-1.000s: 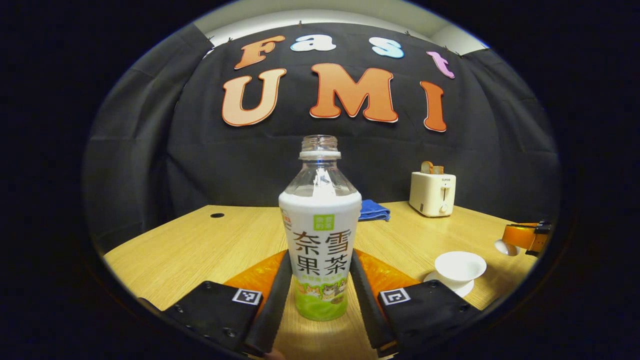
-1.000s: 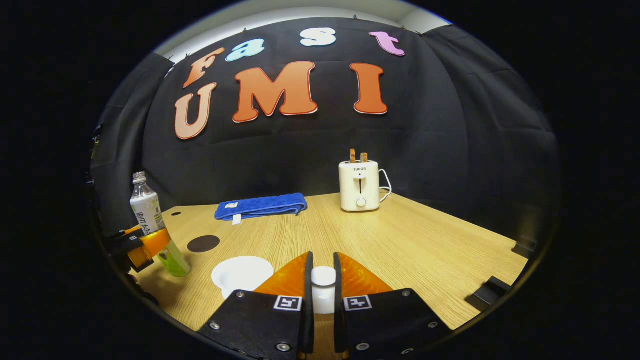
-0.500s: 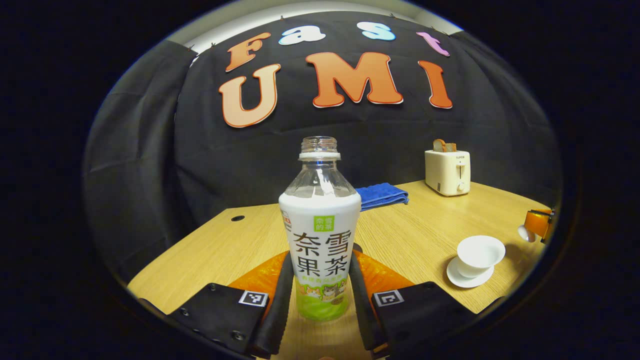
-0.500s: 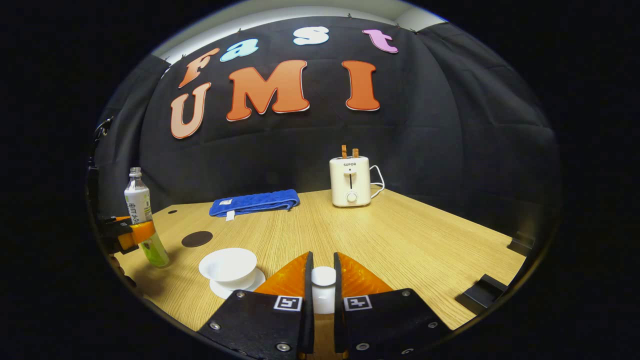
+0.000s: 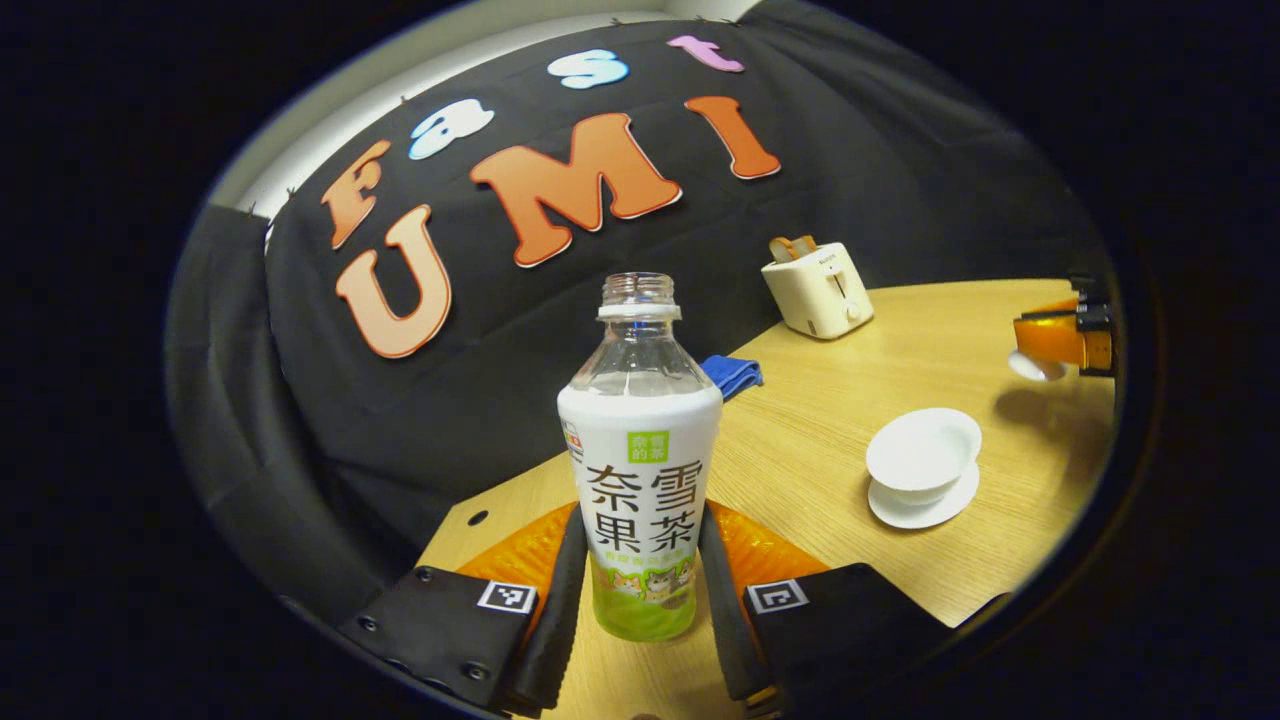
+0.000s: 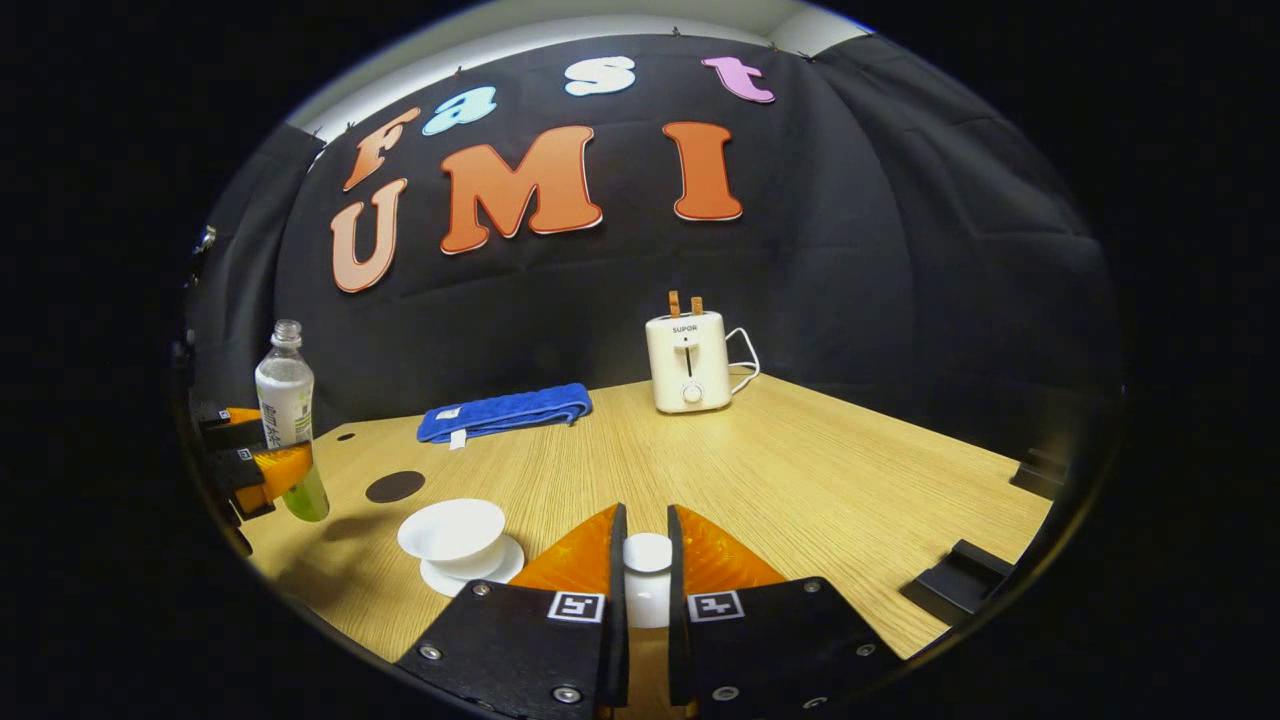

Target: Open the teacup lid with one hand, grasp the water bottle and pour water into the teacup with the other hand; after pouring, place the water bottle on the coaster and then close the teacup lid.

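Left gripper (image 5: 640, 590) clamps water bottle (image 5: 640, 470) low on label, off table (image 6: 800, 470); long axis along fingers, open mouth up, nr teacup (image 6: 452, 530). Right gripper (image 6: 646, 580) pinches teacup lid (image 6: 647, 585) by knob. Coaster (image 6: 394, 487) beside cup.

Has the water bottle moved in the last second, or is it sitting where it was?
Yes. In the right gripper view the water bottle, in the left claw, has risen off the table, clear above the fixed coaster.
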